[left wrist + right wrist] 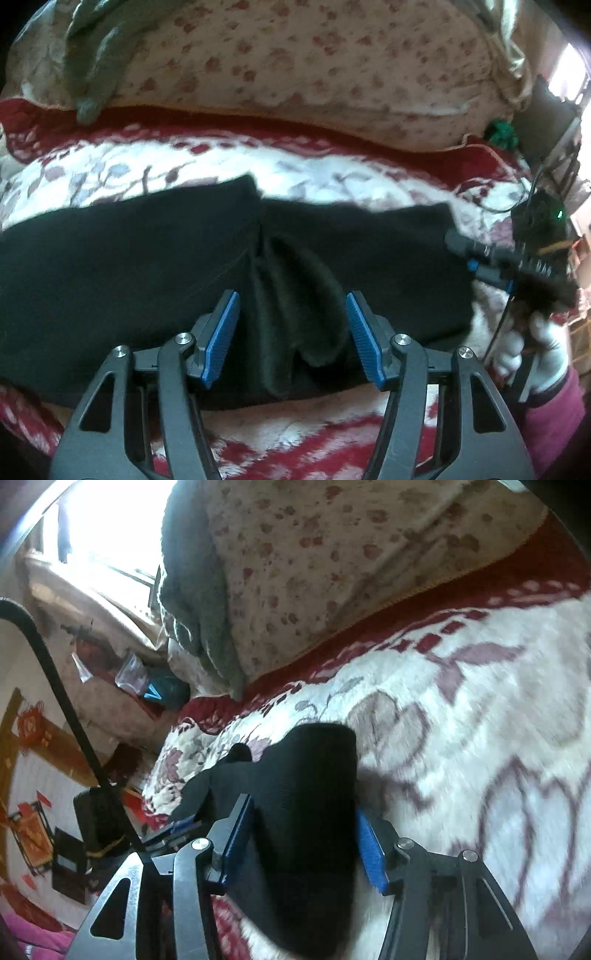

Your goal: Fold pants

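Black pants [122, 266] lie flat across a red and white floral blanket [295, 170], with a bunched ridge of cloth at the middle. My left gripper [291, 332] is open, its blue pads on either side of that ridge, above the near edge. My right gripper [476, 258] shows at the pants' right end, held by a white-gloved hand [532, 343]. In the right wrist view my right gripper [299, 834] is open with the pants' end [314, 775] lying between its blue pads [373, 849].
A cream floral quilt [314, 62] and a grey-green cloth [92, 59] lie behind the blanket. A bright window [107, 528], a black cable [66, 709] and floor clutter [59, 849] sit off the bed's left edge in the right wrist view.
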Demonstrator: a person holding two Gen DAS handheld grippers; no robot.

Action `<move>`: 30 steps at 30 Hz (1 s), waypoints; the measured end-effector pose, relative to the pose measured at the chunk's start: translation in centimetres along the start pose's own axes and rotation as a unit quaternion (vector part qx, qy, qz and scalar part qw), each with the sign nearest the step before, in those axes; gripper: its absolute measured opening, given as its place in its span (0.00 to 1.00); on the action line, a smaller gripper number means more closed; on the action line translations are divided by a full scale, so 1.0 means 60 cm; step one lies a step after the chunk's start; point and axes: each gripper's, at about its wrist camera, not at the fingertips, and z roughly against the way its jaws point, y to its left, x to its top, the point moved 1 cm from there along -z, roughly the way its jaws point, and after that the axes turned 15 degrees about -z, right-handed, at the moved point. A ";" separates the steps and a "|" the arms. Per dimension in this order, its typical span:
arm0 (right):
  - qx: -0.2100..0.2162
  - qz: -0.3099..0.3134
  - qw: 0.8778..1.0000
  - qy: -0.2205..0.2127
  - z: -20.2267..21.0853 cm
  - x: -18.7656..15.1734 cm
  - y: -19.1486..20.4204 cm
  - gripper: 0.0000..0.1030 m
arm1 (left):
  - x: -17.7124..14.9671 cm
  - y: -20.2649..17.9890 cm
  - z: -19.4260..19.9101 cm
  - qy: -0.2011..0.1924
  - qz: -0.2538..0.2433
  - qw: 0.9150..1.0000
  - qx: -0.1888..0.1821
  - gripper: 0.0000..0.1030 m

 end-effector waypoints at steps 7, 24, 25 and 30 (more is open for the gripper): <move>-0.019 0.063 0.997 -0.028 0.007 0.007 0.046 0.26 | 0.013 0.019 0.000 -0.029 0.040 0.998 -0.030 0.29; -0.062 0.038 0.995 -0.070 0.036 0.006 0.033 0.37 | -0.006 0.022 0.007 -0.034 0.060 0.998 0.007 0.25; -0.064 0.046 0.994 -0.072 0.042 -0.001 0.042 0.38 | -0.006 0.021 0.011 -0.035 0.060 0.998 0.011 0.25; -0.061 0.088 0.992 -0.074 0.043 -0.024 0.095 0.47 | -0.011 0.022 0.041 -0.041 0.053 0.996 0.053 0.25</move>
